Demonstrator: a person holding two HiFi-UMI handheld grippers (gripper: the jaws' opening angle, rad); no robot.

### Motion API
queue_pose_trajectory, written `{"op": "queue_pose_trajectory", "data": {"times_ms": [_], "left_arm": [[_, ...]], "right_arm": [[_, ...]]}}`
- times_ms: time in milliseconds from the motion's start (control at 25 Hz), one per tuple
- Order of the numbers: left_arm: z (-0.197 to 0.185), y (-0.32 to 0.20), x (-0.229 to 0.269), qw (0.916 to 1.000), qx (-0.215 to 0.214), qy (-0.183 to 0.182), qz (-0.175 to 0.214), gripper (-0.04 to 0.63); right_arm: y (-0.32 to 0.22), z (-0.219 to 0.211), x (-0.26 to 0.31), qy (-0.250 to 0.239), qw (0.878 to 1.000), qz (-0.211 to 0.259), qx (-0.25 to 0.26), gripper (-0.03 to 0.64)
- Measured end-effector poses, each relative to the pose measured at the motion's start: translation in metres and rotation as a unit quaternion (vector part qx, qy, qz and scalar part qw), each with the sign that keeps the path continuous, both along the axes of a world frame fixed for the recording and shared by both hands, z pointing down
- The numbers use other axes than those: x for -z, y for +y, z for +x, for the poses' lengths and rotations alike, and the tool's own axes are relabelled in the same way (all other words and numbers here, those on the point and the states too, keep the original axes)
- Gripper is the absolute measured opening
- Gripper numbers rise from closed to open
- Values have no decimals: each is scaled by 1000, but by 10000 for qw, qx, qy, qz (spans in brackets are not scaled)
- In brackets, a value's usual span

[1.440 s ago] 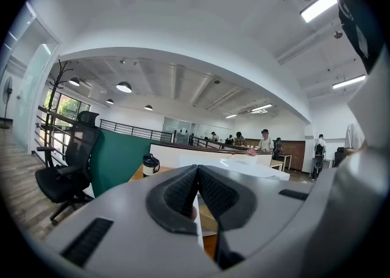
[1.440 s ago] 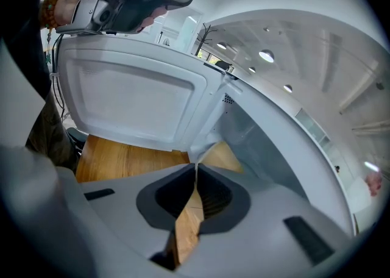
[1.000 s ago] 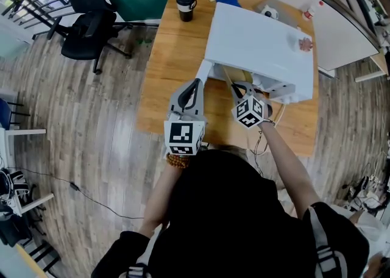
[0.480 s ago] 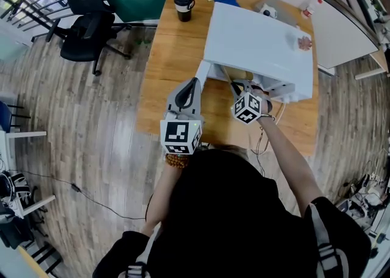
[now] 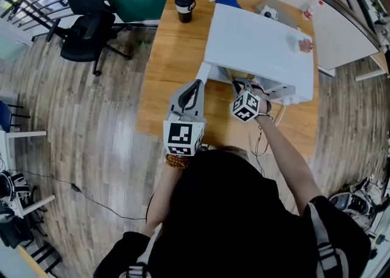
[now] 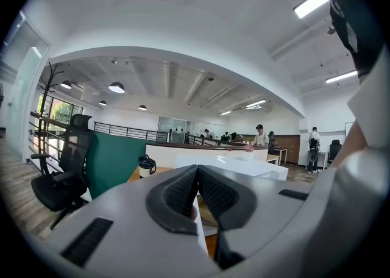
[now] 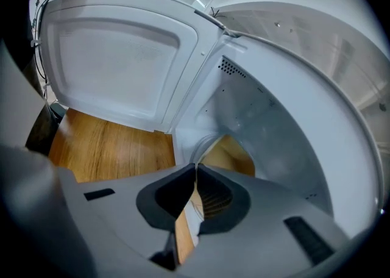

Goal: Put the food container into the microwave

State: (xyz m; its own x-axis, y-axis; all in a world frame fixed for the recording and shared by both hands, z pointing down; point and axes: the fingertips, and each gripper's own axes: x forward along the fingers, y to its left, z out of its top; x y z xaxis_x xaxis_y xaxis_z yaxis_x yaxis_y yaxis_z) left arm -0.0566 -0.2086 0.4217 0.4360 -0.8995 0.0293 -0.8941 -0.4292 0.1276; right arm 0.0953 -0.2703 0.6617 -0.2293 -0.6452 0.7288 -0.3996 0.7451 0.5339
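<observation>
Right gripper (image 7: 196,170) carried food container (image 7: 234,156) deeper into microwave (image 5: 256,45).

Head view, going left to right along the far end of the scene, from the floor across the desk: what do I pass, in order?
Black office chair → dark lidded cup → white microwave → small bottle by the desk's right edge.
</observation>
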Motion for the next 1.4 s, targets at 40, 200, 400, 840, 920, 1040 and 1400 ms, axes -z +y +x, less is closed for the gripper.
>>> {"op": "queue_pose_trajectory", "data": {"times_ms": [40,200,400,840,920,1040,1400], "left_arm": [[0,0,0,10000,5,2,-2,20],[0,-2,-1,10000,27,5,0,20],[-2,-3,-1,10000,57,-46,3,20],[0,-3,-2,9999,57,-92,-4,20],[1,-4,-2,9999,59,-96,0,20],[0,-5,-2,9999,62,-100,-4,20],[0,-4,-1,9999,58,-104,2,20]], "right_arm": [[-2,1,-1,21,10000,12,-26,21],[-7,4,-4,134,9999,59,-21,23],[-13,8,-7,196,9998,55,-69,23],[-21,16,-16,297,9994,-10,-168,23],[-24,18,-17,312,9993,-3,-202,25],[-25,20,-19,331,9992,-44,-231,25],[-25,20,-20,297,9990,-138,-297,28]]}}
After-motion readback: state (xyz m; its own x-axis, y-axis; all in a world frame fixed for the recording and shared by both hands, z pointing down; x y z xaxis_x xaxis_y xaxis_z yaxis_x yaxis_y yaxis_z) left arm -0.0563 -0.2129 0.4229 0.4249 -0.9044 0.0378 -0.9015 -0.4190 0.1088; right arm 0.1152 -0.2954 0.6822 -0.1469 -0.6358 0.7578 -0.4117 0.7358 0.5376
